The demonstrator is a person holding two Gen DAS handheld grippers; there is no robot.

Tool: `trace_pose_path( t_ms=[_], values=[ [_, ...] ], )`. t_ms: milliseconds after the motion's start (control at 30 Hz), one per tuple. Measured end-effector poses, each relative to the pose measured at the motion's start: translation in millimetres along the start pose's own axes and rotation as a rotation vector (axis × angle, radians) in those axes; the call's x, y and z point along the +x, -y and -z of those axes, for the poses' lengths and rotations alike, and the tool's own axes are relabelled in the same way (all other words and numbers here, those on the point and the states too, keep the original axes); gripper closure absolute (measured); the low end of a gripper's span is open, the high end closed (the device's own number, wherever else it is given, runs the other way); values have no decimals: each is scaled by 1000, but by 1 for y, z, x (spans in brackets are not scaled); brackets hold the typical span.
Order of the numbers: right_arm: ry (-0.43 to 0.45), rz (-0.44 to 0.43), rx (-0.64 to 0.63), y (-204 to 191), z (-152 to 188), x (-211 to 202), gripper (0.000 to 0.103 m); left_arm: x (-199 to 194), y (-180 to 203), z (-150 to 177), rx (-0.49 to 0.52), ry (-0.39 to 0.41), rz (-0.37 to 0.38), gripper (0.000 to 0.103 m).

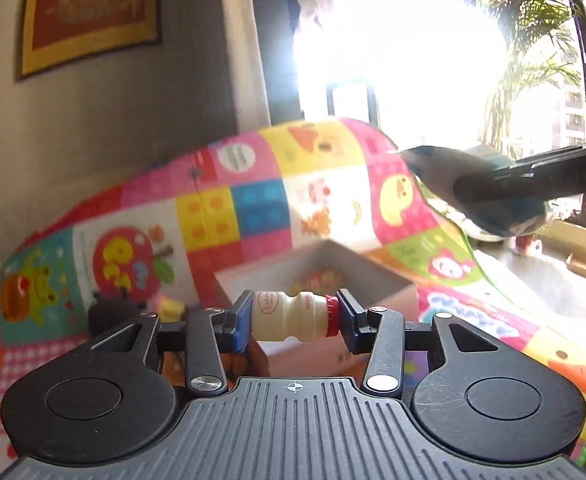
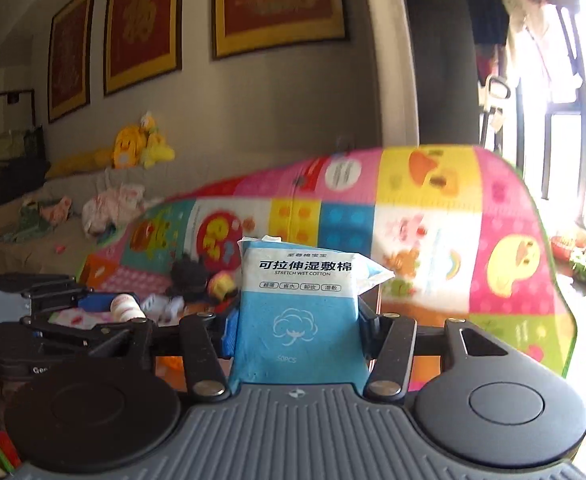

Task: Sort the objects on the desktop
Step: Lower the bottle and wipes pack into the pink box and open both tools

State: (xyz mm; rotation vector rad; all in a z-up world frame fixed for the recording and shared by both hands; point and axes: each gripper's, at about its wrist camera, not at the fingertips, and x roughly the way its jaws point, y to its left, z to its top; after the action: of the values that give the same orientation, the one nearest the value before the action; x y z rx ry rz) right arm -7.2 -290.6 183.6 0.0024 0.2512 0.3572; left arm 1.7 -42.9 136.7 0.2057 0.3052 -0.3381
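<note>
Strong daylight pours in through the window (image 1: 413,60), which is blown out to pure white in the left wrist view, washing away detail around it and fading the top edge of the patterned mat (image 1: 253,200) below it. In the right wrist view the window (image 2: 565,120) glares along the right side, while the wall (image 2: 233,112) far to the left of it stays dim and grey. Both views bend strongly toward the edges, curving the framed pictures (image 2: 277,4) and the mat. The mat and things on it are smeared by motion blur; the printed packet (image 2: 301,304) in front of the mat reads sharp.
</note>
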Motion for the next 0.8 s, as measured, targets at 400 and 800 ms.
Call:
trace_pose_path(
  t_ms=[400, 800],
  values=[
    [-119, 49, 36, 24, -9, 83, 50, 138, -9, -4, -157, -105, 14, 30],
    [-419, 161, -1, 7, 67, 222, 50, 73, -13, 59, -132, -150, -54, 7]
  ],
)
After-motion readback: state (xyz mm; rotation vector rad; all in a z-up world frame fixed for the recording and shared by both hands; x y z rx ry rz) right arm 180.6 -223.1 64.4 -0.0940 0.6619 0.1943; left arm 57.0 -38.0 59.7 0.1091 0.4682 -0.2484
